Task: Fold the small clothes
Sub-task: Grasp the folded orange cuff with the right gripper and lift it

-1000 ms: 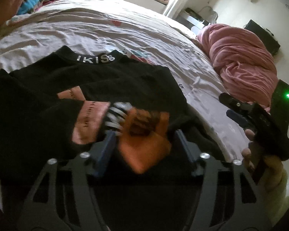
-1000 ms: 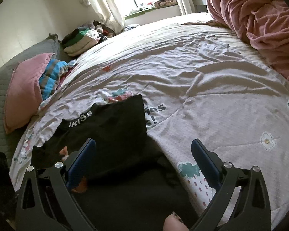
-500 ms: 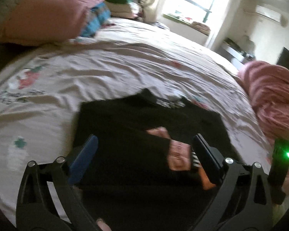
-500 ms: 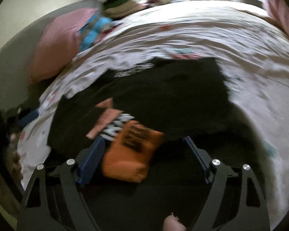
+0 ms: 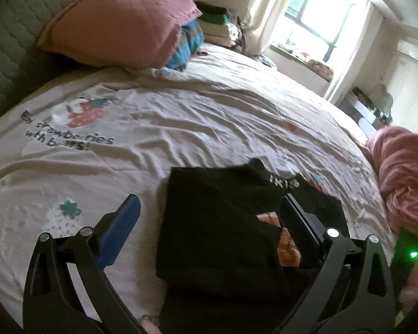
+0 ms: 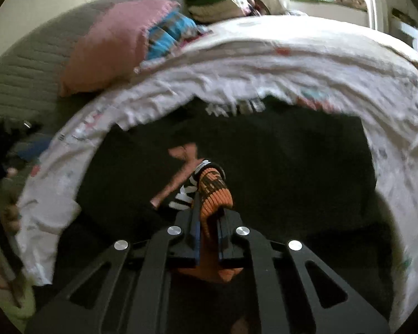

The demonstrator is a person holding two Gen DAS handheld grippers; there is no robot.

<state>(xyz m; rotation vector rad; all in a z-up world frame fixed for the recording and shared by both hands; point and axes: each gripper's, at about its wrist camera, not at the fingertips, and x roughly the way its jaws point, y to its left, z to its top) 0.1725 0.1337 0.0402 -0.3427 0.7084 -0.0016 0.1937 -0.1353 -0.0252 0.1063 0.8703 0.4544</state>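
A small black top [image 5: 217, 222] with a lettered collar [image 5: 282, 184] lies flat on the bed, partly folded; it also fills the middle of the right wrist view [image 6: 278, 150]. Its sleeve ends in a pink, striped and orange cuff [image 6: 213, 189]. My right gripper [image 6: 209, 222] is shut on the orange cuff, over the middle of the top. My left gripper [image 5: 209, 225] is open and empty, its jaws wide apart above the top's left edge. The pink sleeve part [image 5: 285, 246] shows beside its right finger.
The bed has a pale printed sheet [image 5: 125, 144]. A pink pillow [image 5: 119, 25] and blue striped cloth [image 5: 191, 43] lie at the headboard, folded clothes [image 5: 217, 25] behind. A crumpled pink blanket [image 5: 404, 172] lies at the right. The bed's near edge runs at the left in the right wrist view [image 6: 39, 217].
My left gripper let go of the orange cuff and drew back to the left, open. My right gripper swung over the top and shut on the orange cuff.
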